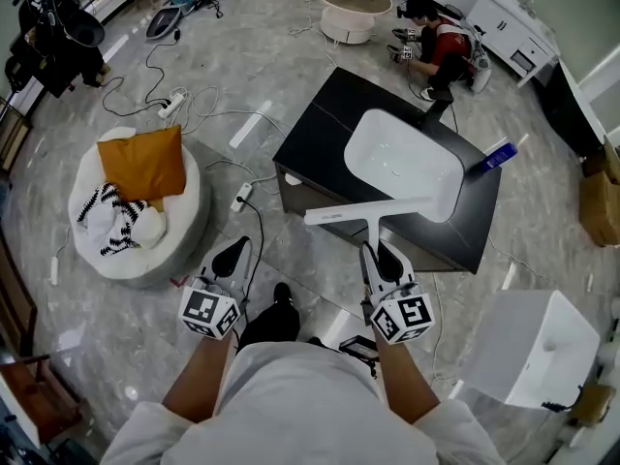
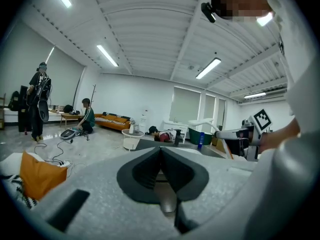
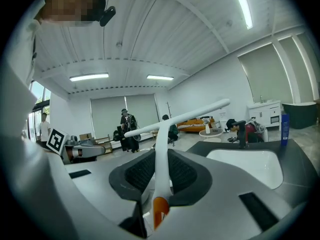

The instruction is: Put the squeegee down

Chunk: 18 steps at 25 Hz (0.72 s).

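A white squeegee [image 1: 368,211] with a long T-shaped head is held up in front of me, its head across the near edge of the white sink basin [image 1: 407,163]. My right gripper [image 1: 380,256] is shut on its handle; in the right gripper view the white squeegee [image 3: 162,154] rises between the black pads [image 3: 136,171], with an orange end near the camera. My left gripper [image 1: 232,256] hangs over the floor to the left, shut with nothing in it; its pads [image 2: 175,171] meet in the left gripper view.
The black counter [image 1: 320,129] holds the basin, a black tap [image 1: 436,109] and a blue bottle [image 1: 494,155]. A white pouf with an orange cushion [image 1: 143,161] stands left. Cables [image 1: 208,114] cross the floor. A white box [image 1: 533,342] sits right. A person [image 1: 438,42] crouches beyond.
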{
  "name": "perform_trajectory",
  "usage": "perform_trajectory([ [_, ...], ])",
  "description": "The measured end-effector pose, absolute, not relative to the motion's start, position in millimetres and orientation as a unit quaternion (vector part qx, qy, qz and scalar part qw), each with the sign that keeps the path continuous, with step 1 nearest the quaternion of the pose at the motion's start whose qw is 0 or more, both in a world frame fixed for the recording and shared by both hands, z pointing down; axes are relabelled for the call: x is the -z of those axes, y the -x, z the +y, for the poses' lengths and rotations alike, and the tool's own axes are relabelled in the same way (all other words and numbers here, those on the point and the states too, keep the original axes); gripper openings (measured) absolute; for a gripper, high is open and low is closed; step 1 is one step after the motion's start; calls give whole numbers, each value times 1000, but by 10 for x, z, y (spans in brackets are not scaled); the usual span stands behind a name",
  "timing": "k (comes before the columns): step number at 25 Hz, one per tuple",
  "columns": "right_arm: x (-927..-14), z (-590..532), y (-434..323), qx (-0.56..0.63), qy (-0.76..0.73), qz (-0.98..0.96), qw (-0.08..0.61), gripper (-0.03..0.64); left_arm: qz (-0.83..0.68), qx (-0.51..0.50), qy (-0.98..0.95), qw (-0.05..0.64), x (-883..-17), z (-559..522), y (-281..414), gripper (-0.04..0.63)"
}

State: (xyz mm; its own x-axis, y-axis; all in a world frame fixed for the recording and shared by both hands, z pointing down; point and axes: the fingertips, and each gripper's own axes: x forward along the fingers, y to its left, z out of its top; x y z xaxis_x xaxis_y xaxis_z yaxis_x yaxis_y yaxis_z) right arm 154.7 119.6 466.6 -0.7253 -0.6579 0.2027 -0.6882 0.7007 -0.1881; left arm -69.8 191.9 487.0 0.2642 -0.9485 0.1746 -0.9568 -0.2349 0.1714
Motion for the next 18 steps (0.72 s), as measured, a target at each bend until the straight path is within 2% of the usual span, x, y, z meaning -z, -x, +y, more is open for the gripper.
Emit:
perform_trajectory([
  [8,-4588,482,-1218,-138,-390,-909,48,78,-591,-15,-797,124,-4920,1210,1145,11],
  [18,-4682,-251,-1093,-158,-395,-904,37,78,-578,-12,-807,121,-4947,350,1196,11],
])
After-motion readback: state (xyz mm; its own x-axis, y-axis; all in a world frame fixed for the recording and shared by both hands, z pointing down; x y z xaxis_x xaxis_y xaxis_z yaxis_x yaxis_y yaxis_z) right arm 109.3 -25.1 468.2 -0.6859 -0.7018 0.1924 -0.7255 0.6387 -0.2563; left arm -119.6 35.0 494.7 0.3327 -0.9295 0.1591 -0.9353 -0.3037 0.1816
